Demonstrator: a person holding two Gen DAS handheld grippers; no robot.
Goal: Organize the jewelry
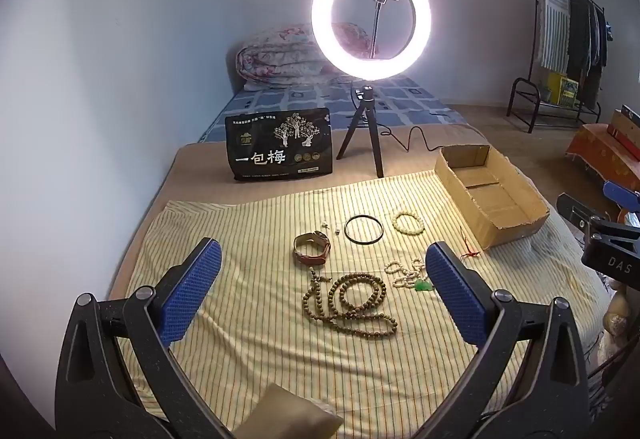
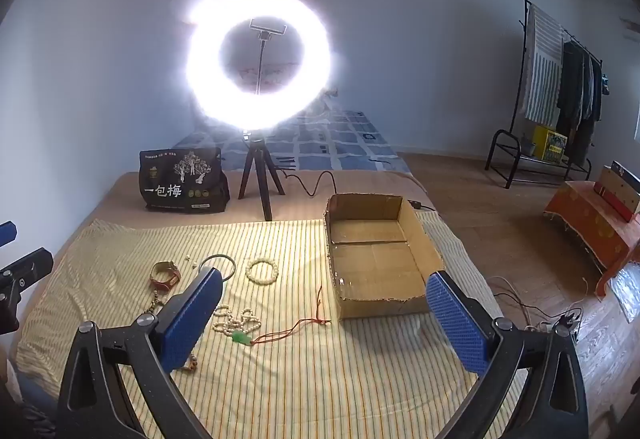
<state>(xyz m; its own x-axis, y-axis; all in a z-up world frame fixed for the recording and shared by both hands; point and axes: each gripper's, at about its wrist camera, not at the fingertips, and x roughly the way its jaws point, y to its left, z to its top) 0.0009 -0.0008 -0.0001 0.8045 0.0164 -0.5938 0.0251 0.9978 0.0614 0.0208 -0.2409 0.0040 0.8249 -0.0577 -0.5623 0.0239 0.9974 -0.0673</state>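
Now both the left gripper [image 1: 323,293] and right gripper [image 2: 325,313] hang with fingers wide apart, holding nothing. The brown bead necklace [image 1: 352,303] lies under the left one; the cardboard box [image 1: 490,193] waits at two o'clock. Pinch many strands, lift slowly.

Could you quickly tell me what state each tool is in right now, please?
Left tool: open, holding nothing.
Right tool: open, holding nothing.

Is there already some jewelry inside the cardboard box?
No, the cardboard box shows only its bare bottom; the jewelry lies on the striped cloth.
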